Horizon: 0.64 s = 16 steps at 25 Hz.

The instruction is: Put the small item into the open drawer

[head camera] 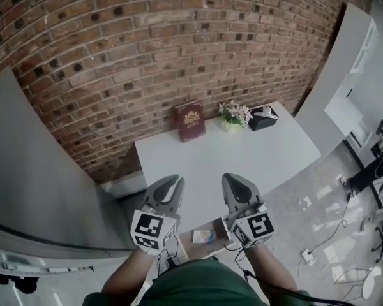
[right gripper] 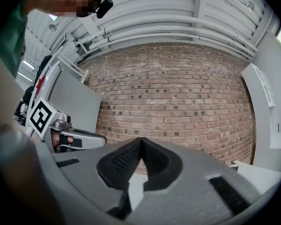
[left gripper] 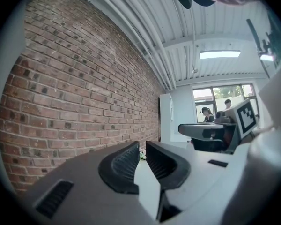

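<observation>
A small white and blue item (head camera: pixel 203 236) lies flat on a brown surface (head camera: pixel 219 229) just below the white table's front edge (head camera: pixel 198 218); it looks like the open drawer, mostly hidden by my hands. My left gripper (head camera: pixel 175 182) (left gripper: pixel 141 146) hovers over the table's front left. Its jaws stand a narrow gap apart with nothing between them. My right gripper (head camera: pixel 232 178) (right gripper: pixel 141 139) is level with it a little to the right, shut and empty, tips touching. Both point toward the brick wall. The item sits between and behind the two grippers.
At the table's far edge stand a red book (head camera: pixel 189 120), a small flower pot (head camera: pixel 234 115) and a black tissue box (head camera: pixel 263 117). A grey panel (head camera: pixel 32 171) borders the left side. Cables and a power strip (head camera: pixel 306 255) lie on the floor at the right.
</observation>
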Tool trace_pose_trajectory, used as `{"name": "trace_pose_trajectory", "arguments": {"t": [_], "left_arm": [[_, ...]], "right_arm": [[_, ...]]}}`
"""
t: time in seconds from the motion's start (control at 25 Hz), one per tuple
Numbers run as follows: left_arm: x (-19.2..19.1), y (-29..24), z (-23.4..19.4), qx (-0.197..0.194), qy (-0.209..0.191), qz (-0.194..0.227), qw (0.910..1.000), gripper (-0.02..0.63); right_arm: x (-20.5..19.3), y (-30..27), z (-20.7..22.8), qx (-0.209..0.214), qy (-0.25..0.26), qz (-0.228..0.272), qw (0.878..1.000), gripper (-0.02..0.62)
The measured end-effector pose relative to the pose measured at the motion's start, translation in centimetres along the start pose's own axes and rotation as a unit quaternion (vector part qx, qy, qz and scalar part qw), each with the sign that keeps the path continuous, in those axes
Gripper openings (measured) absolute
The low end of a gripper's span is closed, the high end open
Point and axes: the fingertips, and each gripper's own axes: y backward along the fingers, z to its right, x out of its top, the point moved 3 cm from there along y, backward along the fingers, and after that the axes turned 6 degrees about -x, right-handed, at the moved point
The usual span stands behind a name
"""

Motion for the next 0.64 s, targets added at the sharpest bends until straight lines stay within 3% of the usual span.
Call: {"name": "trace_pose_trajectory", "arguments": {"t": [0.64], "left_arm": [[-0.9,0.8,-0.9,-0.014,-0.019,0.004,0.9997,0.041]], "right_arm": [[-0.8,0.1,-0.8,-0.032,0.024,-0.037,0.999,0.003]]}}
